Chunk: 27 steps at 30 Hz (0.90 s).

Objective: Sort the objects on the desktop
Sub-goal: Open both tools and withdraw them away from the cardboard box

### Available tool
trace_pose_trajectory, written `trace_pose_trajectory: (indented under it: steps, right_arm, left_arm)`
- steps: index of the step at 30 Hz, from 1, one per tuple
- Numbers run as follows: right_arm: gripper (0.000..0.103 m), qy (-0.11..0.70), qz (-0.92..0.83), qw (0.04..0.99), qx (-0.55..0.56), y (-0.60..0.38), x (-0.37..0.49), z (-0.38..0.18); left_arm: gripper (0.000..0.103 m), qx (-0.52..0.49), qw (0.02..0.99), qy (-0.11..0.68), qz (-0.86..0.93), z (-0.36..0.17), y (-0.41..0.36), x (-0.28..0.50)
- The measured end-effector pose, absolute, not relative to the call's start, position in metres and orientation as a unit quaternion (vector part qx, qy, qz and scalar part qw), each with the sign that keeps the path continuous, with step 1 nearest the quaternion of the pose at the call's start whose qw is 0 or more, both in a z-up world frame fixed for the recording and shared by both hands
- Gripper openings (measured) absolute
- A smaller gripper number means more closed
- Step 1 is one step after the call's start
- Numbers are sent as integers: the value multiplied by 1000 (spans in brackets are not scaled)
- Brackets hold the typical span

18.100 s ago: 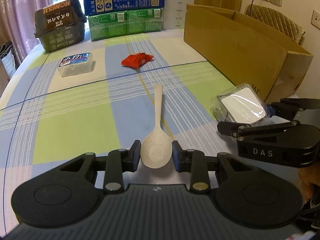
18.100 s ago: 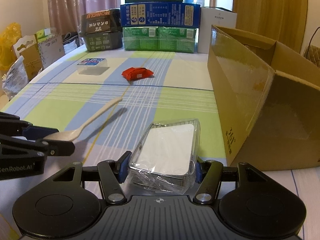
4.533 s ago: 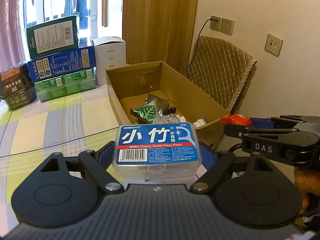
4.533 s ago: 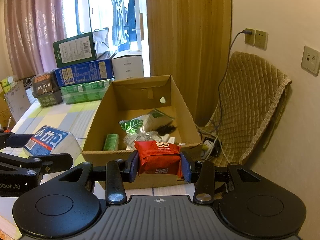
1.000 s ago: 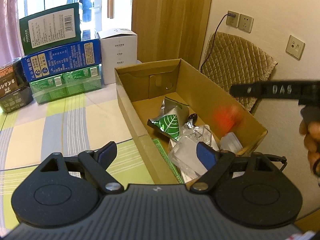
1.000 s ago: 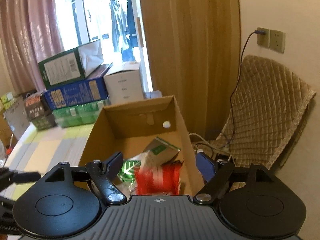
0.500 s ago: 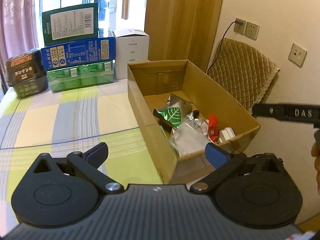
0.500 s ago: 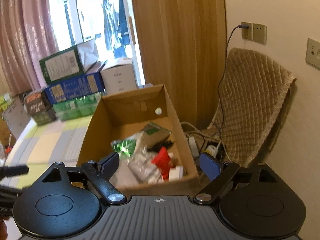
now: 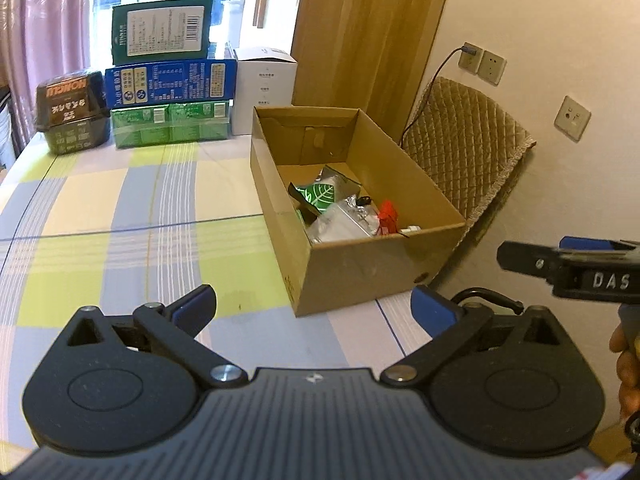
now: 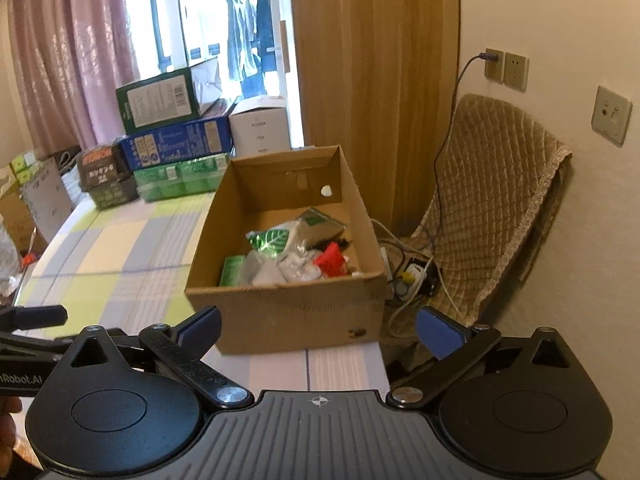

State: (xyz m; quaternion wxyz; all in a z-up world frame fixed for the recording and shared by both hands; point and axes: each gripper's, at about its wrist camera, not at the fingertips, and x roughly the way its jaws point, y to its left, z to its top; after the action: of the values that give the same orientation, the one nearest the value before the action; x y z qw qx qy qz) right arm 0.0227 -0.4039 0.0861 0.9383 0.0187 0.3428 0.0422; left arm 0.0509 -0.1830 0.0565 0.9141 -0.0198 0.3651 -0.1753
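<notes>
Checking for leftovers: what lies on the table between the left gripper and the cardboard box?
Nothing: in the left wrist view, only bare checked tablecloth lies between the open left gripper and the cardboard box.

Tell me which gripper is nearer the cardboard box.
Hard to call. The left gripper and right gripper both hang open just short of the cardboard box, left off its near-left corner, right before its near wall.

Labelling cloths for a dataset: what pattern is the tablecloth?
Checked tablecloth in green, yellow, blue and white; clearest in the left wrist view.
</notes>
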Motion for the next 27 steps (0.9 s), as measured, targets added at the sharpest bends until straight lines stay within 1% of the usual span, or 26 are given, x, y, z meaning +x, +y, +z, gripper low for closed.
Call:
trace_pose_trajectory:
  steps: [4,13,27]
  right_arm:
    - [101,346,37,937,4,-402,8,89]
    - [101,348,30,937,-1,-403,-21,92]
    - [101,339,25,940,3,-405,-41,103]
  left_arm:
    - [102,-24,911,376,-167,63,-181,35]
    - [102,-16,920,365,-145,77,-181,11]
    - [102,-14,918,371,-142,77,-182,1]
